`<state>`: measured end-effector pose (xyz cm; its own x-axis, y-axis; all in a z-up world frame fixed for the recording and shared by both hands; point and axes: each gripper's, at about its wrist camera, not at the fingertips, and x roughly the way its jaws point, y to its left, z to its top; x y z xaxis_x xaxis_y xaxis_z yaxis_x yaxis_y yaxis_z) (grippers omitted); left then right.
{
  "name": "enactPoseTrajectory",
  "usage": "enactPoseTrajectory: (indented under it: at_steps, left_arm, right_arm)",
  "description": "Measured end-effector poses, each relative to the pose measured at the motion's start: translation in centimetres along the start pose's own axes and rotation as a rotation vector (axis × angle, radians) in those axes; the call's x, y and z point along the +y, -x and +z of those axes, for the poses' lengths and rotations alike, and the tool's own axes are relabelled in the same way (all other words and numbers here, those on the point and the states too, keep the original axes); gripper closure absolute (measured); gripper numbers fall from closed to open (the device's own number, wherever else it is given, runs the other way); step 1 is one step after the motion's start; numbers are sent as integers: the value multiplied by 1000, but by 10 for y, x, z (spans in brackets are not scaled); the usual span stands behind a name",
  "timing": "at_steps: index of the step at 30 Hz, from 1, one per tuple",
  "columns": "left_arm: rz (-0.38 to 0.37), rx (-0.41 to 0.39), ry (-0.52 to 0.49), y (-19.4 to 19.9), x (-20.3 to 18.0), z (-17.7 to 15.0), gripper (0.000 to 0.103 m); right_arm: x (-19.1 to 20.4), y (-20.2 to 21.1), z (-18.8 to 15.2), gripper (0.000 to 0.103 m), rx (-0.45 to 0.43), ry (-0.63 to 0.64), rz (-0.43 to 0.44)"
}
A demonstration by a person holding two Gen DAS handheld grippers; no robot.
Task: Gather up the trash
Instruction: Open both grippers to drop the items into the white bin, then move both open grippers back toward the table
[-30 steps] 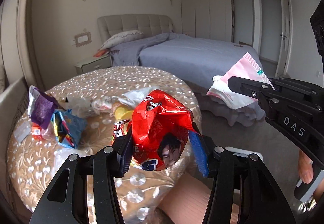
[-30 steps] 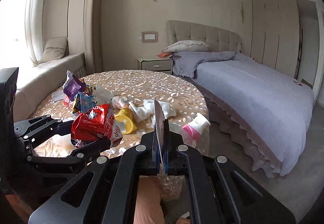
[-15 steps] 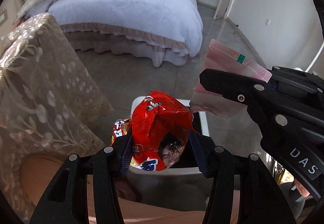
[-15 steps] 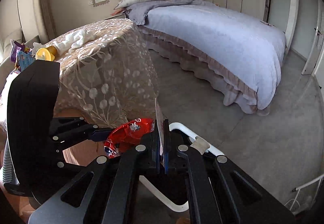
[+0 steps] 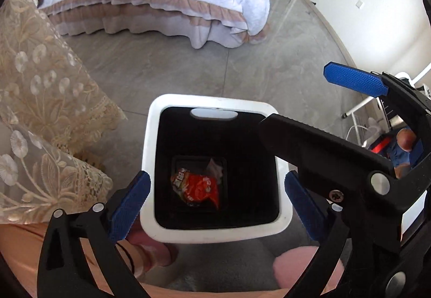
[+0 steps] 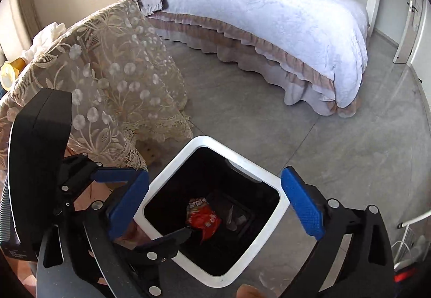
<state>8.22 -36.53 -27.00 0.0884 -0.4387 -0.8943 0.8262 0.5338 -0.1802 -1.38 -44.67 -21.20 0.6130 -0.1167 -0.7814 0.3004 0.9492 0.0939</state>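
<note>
A white trash bin with a black liner stands on the floor below both grippers; it also shows in the right wrist view. A red snack bag lies at its bottom, also seen from the right wrist, beside a pale wrapper. My left gripper is open and empty right above the bin. My right gripper is open and empty above the bin too, and reaches in from the right in the left wrist view.
The table with a lace cloth stands left of the bin, with a yellow cap and white tissue on it. A bed lies beyond across the grey floor. A white rack stands at the right.
Both grippers swung from the table down over the bin and opened. The red snack bag and the pink-edged wrapper dropped into the bin.
</note>
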Motion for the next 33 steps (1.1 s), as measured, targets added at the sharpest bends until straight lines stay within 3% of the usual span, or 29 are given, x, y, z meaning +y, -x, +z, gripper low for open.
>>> enactPoseTrajectory:
  at_steps: [5,12,17,25,33]
  left_arm:
    - [-7,-6,24,9,3,1,5]
    - [13,-86,50,42,8,3,5]
    - [117,-196,38,90,5,-3,5]
    - [268,-363,118,176,23,-25,5]
    - [445,-468,241,238,56,-64,5]
  right_arm:
    - [-1,-4,3,5,-1,4,-17]
    - [8,13,13,5,-45,14,9]
    - [26,39,32,5,-137,37,59]
    - [71,80,66,5,-290,68,208]
    - [132,100,82,5,-346,147,318]
